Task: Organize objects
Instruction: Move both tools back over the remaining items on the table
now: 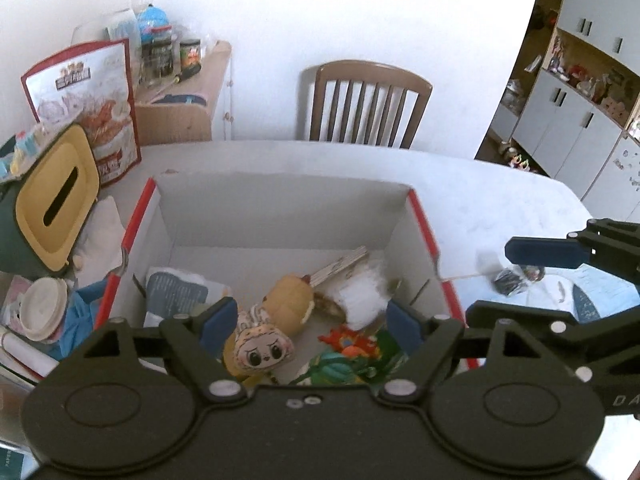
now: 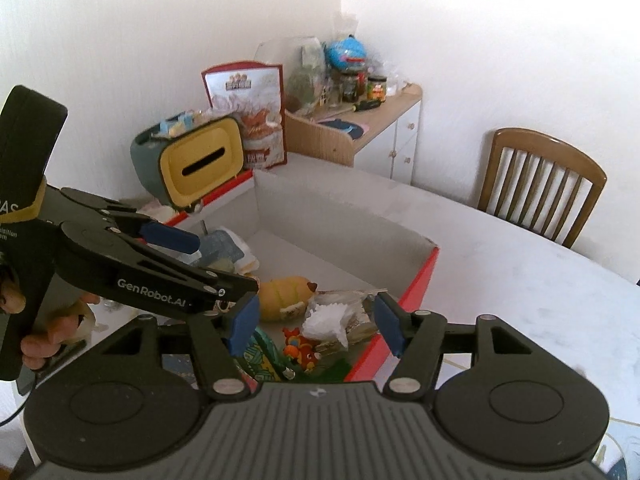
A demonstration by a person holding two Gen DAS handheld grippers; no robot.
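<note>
Both grippers gape empty over the box (image 1: 424, 216): left gripper (image 1: 308, 322) above the doll (image 1: 262, 350), while the dark packet (image 1: 510, 280), still out on the table (image 1: 500, 192), lies beside the right gripper (image 1: 520, 276), the nearer tool.

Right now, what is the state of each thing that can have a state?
Left gripper: open, holding nothing, over the box.
Right gripper: open, holding nothing.
Red-edged cardboard box: open at the top, partly filled.
Doll with the printed face: lying inside the box.
Yellow plush toy: lying inside the box.
Yellow-lidded tissue box: tilted, no tissue showing in its slot.
</note>
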